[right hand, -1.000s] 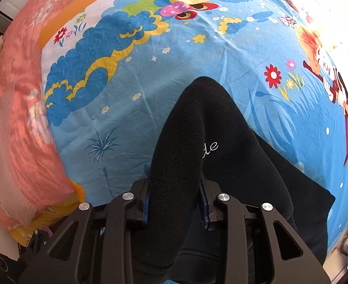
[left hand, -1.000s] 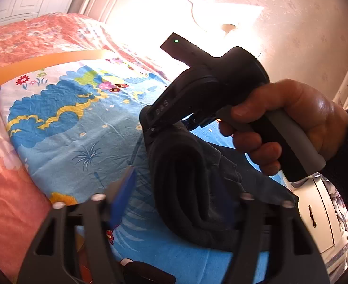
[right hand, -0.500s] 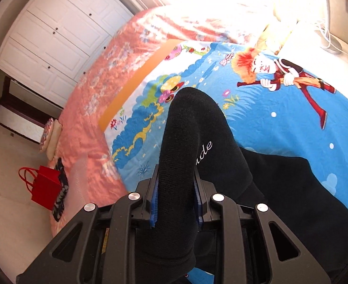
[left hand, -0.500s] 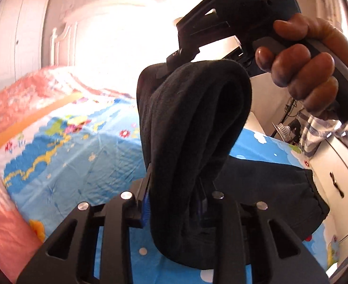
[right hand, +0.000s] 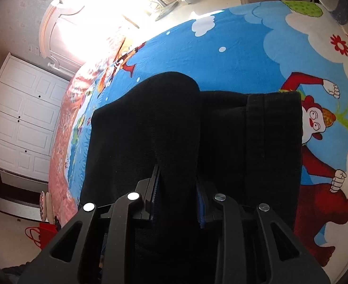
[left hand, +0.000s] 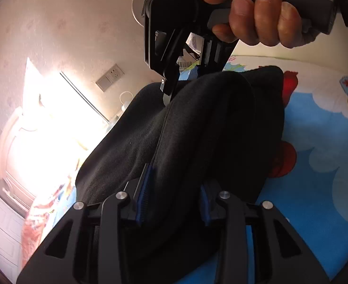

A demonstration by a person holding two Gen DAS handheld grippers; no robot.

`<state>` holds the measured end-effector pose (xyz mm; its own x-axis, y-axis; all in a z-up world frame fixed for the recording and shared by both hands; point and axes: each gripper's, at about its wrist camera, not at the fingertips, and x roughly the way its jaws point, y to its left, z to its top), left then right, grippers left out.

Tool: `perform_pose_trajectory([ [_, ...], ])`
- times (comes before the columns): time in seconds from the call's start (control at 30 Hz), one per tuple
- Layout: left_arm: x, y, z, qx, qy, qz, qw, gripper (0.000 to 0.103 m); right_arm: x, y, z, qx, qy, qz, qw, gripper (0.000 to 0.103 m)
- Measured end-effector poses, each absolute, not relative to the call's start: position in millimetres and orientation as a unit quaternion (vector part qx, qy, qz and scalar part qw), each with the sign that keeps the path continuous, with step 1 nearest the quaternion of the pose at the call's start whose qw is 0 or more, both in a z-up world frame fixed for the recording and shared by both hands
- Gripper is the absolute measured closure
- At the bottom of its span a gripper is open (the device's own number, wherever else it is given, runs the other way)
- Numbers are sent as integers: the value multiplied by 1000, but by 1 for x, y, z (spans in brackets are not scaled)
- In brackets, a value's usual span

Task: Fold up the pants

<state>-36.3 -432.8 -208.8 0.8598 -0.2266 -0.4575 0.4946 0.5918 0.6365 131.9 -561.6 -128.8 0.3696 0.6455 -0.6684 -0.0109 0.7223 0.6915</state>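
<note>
Folding: black pants (right hand: pixel 249 142) on the blue cartoon bed sheet (right hand: pixel 233 54), lifted end carried over the part lying flat.
Left claw (left hand: pixel 174 201): clenched on a thick fold.
Right claw (right hand: pixel 177 203): clenched on the neighbouring fold, beside the left.
Axis: pants run forward from both claws.

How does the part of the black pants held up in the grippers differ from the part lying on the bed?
The held part is bunched into a raised hump between the right gripper fingers; the lying part spreads flat on the cartoon blanket. The held part shows no seam; the lying part shows a stitched band. Both are black fabric.
</note>
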Motion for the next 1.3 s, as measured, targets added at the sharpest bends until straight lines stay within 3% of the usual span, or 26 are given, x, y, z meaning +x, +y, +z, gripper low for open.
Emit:
perform_pose_trajectory([
  [0.1,-37,-434,-211,421,148,-193,874,58,141,-562,-127,311,517,226,765,61],
  [0.2,-41,-440,-217,446,128,-185,867,61,152,-559,-128,308,524,228,761,60],
  [0.27,-42,-446,-221,461,120,-182,860,76,157,-557,-131,298,532,224,760,65],
  [0.33,-44,-449,-218,471,111,-178,857,81,154,-559,-121,294,525,232,764,76],
  [0.53,-47,-463,-190,466,68,-190,862,82,132,-593,-86,283,490,199,800,79],
  [0.73,-51,-489,-201,477,69,-221,848,82,122,-624,-113,305,499,174,793,79],
  [0.9,-43,-497,-218,490,69,-227,839,78,128,-622,-136,239,509,113,819,75],
  [0.97,-45,-488,-213,476,71,-251,840,69,124,-616,-135,214,500,93,834,69],
  [1.03,-48,-469,-198,451,75,-283,843,62,120,-608,-129,157,492,52,855,50],
  [1.07,-50,-456,-187,426,78,-305,848,56,118,-604,-127,128,487,25,864,30],
  [1.1,-51,-440,-174,394,84,-319,858,56,116,-601,-125,104,483,4,870,21],
  [1.3,-13,-304,-108,153,177,-280,931,56,76,-591,-72,45,400,-94,910,16],
])
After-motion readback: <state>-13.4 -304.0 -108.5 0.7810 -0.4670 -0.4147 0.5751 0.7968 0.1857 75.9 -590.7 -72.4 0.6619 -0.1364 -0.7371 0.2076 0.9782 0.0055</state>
